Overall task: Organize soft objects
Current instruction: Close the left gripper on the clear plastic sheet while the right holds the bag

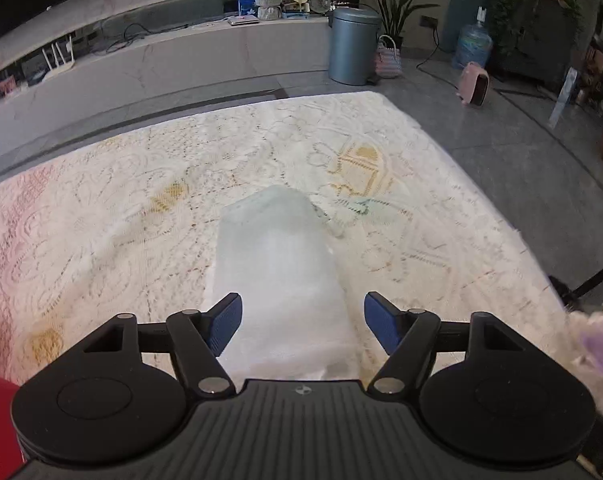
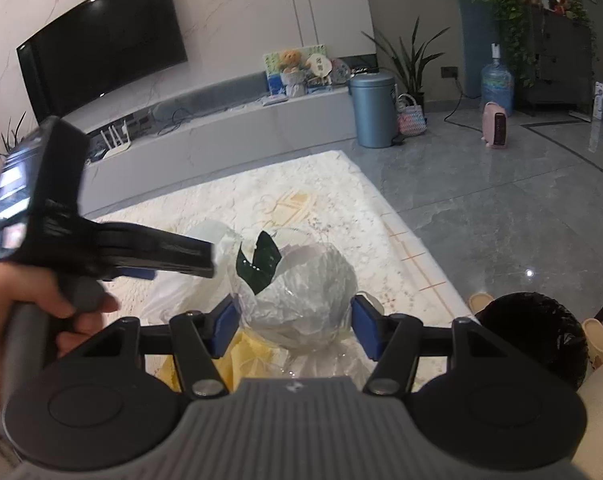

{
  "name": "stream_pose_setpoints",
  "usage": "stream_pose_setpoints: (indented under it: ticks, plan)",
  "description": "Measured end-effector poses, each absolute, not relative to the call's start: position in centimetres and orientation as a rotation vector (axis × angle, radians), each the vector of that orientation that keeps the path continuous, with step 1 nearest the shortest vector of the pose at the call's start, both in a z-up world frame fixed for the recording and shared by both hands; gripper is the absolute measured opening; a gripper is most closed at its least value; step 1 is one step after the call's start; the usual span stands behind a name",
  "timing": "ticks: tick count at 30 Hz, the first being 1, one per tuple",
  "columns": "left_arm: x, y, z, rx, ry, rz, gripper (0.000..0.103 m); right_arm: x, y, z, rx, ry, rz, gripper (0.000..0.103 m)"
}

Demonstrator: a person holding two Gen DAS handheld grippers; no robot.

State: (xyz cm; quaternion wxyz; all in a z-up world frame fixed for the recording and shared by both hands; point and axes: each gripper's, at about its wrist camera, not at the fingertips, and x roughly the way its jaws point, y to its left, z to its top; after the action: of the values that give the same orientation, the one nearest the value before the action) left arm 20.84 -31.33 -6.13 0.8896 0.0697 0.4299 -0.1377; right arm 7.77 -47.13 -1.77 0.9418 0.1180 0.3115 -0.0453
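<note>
right gripper [image 2: 294, 322] is clamped on a crinkly white plastic bundle [image 2: 301, 292] over the cream rug [image 2: 341, 200]. left gripper [image 1: 302, 322] hangs released, pads either side of a pale folded bag [image 1: 277, 264] lying on that rug, not squeezing it.

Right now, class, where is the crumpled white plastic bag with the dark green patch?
In the right wrist view, the crumpled white plastic bag sits low and central between the right gripper pads, above the lace tablecloth, with the left gripper just to its left.

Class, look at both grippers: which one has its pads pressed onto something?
The right gripper: its blue pads squeeze the crumpled plastic bundle. The left gripper merely straddles a white plastic bag, untouched.
</note>
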Motion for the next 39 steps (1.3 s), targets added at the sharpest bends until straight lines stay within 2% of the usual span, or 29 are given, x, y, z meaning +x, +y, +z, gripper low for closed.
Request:
stream_pose_setpoints:
  ticks: [3,18,23,32,35,39]
  plan:
    - [20.5,-30.6,-6.6,0.117,0.867,-0.236,0.075,7.5,-46.9,-1.9,0.211,0.63,-0.091,0.06]
    - [18.5,-25.0,-4.3,-0.134,0.697,-0.085,0.075,7.8,-46.2,-2.2,0.162,0.672,-0.082,0.06]
    - [20.4,-24.3,-6.1,-0.112,0.779,-0.051,0.075,8.0,-46.2,-2.3,0.146,0.683,-0.08,0.06]
    - [21.0,-25.6,-8.1,-0.061,0.868,-0.132,0.066,8.1,-46.3,-2.5,0.15,0.691,-0.076,0.06]
    - [21.3,-25.8,-7.8,-0.036,0.843,-0.108,0.051,8.2,-46.2,-2.5,0.149,0.693,-0.075,0.06]
    - [21.2,-25.7,-7.1,0.014,0.804,-0.105,0.016,8.4,-46.1,-2.5,0.147,0.691,-0.06,0.06]
